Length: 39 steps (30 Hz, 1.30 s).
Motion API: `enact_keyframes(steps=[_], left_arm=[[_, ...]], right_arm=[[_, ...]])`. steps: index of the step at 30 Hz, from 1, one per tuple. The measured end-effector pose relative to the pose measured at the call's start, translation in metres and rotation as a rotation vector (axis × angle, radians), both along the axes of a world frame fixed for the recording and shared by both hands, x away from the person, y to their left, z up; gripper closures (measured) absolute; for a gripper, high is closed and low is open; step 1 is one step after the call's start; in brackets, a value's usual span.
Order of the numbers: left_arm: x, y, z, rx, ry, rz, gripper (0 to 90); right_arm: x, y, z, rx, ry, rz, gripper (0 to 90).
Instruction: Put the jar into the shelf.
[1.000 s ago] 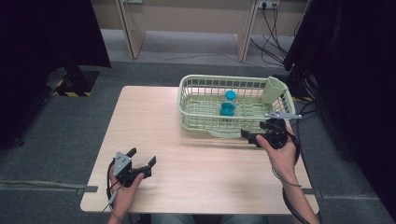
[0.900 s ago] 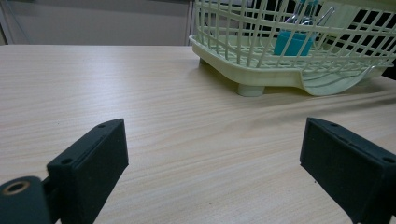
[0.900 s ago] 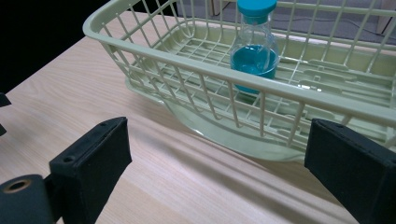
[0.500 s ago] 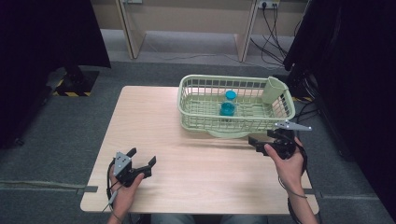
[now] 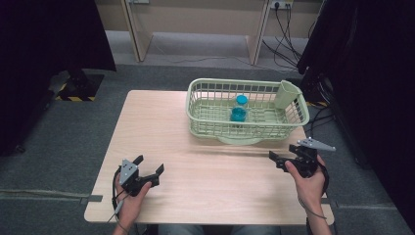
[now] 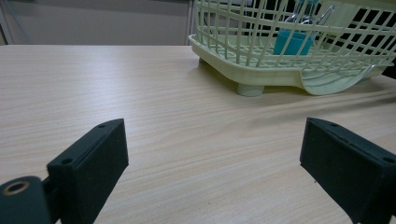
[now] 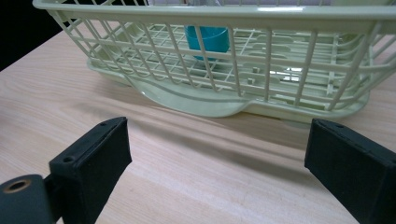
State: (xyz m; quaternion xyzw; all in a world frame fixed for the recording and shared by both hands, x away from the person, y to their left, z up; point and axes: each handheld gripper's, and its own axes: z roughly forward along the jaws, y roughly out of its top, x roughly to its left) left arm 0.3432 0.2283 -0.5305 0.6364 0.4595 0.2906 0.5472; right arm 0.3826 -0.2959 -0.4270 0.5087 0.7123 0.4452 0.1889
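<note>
A pale green wire-style basket stands at the table's far right. Inside it sit a small blue cup and a blue lid just behind it. My left gripper rests open near the front left of the table, nothing between its jaws. My right gripper is open in front of the basket's right end, apart from it and holding nothing. The left gripper view has the open gripper over bare wood, the basket and cup far off. The right gripper view faces the basket's wall and the cup.
A pale green utensil holder hangs on the basket's right corner. The wooden table has bare wood on its left half and along its front. Dark curtains flank the table; cables trail on the floor at the right.
My right gripper has drawn back from the basket's front wall toward the table's front right edge. The left gripper has stayed still.
</note>
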Motion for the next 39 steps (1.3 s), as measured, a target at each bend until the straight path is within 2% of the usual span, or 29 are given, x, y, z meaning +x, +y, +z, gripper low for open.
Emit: enact_keyframes(steps=[5,13,32,39], left_arm=[[0.000,0.000,0.000,-0.001,-0.001,0.000,6.9],[0.000,0.000,0.000,0.000,-0.001,0.000,6.9],[0.000,-0.001,0.000,0.003,-0.001,0.000,6.9],[0.000,0.000,0.000,0.001,0.000,0.000,6.9]], right_arm=[[-0.003,-0.003,-0.012,-0.005,0.005,0.003,7.0],[-0.007,-0.007,-0.027,-0.005,-0.014,0.004,6.9],[-0.012,-0.026,-0.056,0.006,-0.015,-0.058,6.5],[-0.010,-0.031,-0.070,0.010,0.011,-0.080,6.3]])
